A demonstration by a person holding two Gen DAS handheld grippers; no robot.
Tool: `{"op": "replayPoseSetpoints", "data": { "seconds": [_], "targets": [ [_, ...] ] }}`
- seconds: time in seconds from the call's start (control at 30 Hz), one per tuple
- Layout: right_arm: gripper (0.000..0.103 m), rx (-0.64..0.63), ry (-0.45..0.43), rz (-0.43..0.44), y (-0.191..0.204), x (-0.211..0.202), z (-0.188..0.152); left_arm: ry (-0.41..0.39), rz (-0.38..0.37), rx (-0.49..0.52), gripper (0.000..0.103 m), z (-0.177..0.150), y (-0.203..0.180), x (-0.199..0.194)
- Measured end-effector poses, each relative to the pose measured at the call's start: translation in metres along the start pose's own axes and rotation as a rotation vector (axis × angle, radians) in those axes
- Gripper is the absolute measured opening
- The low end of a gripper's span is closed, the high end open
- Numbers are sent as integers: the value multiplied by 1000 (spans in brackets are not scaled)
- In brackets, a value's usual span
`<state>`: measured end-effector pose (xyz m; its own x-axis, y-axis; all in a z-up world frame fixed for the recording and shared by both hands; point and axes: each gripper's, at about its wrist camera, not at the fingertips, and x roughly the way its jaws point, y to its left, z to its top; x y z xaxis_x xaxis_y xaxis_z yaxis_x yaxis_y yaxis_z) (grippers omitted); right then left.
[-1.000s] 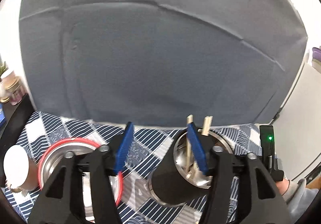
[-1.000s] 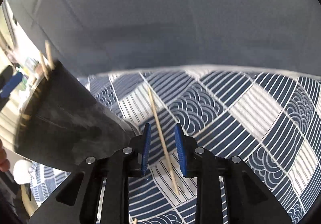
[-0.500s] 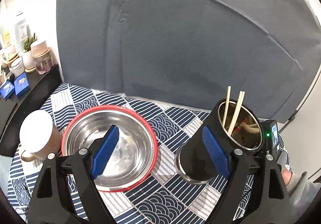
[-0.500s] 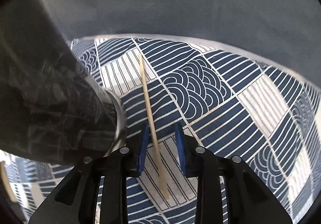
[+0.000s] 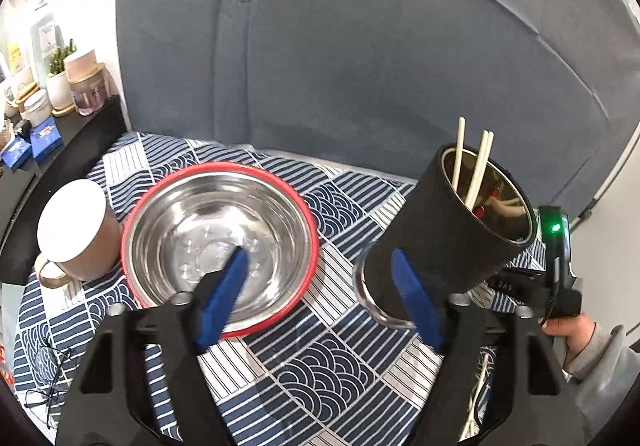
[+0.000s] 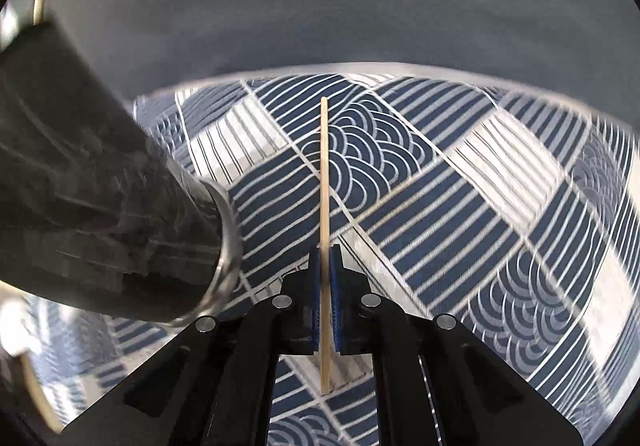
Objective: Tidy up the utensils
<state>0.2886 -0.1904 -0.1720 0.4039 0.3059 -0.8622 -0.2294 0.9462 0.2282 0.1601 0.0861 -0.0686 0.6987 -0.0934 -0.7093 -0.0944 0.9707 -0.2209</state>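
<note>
Beside the black holder (image 5: 440,230) we counted one steel bowl (image 5: 218,234) with a red rim to its left, and one brown mug (image 5: 78,234) left of the bowl, touching or nearly touching its rim. All three stood on the patterned cloth (image 5: 320,378) covering the counter. Three chopsticks (image 5: 478,174) stood upright inside the holder, and at least two more lay on the cloth below the holder, at the picture's lower right. One further chopstick (image 6: 325,206) lay lengthwise just right of the holder's base.

Our left hand-held gripper (image 5: 324,298) hung with its blue fingers apart, nothing between them; one finger showed before the bowl, the other before the holder's base. Its jaws had just been closing somewhat after a wider spread. A second earlier it had hung close over the holder's mouth; now it was drawn back, and bowl and mug showed whole.

Our right hand-held gripper (image 6: 325,262) was clamped on the lone chopstick near its lower end. Its jaws had just closed; earlier they stood apart with the stick slanting loose between them, and now the stick ran straight along the fingers. A person's hand (image 5: 570,330) in a grey sleeve held that gripper's handle, right of the holder.
</note>
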Motion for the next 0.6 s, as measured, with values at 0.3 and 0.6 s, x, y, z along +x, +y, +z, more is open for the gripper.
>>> {"op": "replayPoseSetpoints", "data": {
  "seconds": [0.3, 0.6],
  "targets": [
    [5, 65, -263, 202, 9, -90, 20, 41, -72, 42, 15, 17, -16, 3],
    [5, -29, -481, 430, 60, -156, 58, -7, -136, 115, 3, 54, -58, -4]
  ]
}}
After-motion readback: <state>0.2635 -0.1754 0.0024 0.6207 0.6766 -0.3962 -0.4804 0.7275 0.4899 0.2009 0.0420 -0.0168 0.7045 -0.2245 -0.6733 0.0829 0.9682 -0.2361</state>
